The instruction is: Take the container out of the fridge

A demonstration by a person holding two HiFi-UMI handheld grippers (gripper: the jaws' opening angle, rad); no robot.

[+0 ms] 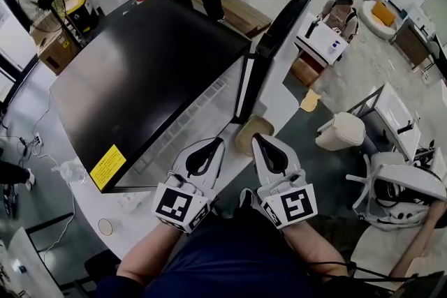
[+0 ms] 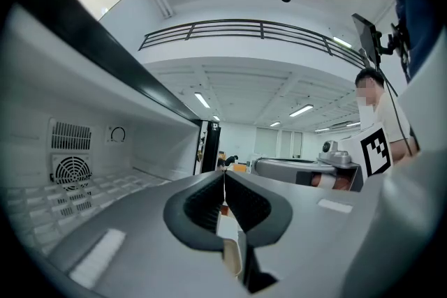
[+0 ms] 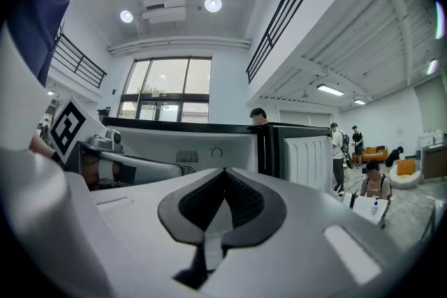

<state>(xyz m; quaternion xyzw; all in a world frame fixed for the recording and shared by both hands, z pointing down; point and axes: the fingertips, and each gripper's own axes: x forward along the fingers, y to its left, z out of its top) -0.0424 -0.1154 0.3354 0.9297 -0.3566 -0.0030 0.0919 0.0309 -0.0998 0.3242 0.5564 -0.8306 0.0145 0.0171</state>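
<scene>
The black fridge [image 1: 140,73] is seen from above with its door [image 1: 279,28] swung open and a white inside with a wire shelf [image 1: 199,122]. A beige round container [image 1: 253,130] sits at the fridge's open front, just beyond the tips of both grippers. My left gripper [image 1: 213,144] is shut, a little left of the container. Shut as well, my right gripper [image 1: 260,140] has its tip at the container's near rim; I cannot tell whether it touches. Neither gripper view shows anything between the jaws. The left gripper view shows the fridge's back wall with a fan vent [image 2: 70,167].
A white curved counter [image 1: 105,206] carries the fridge, with a clear bottle [image 1: 72,171] at its left. To the right stand a white bin [image 1: 340,130] and a white chair [image 1: 401,185]. A person [image 1: 340,14] sits at a small table beyond the door; others stand farther back. A floor fan [image 1: 42,0] is far left.
</scene>
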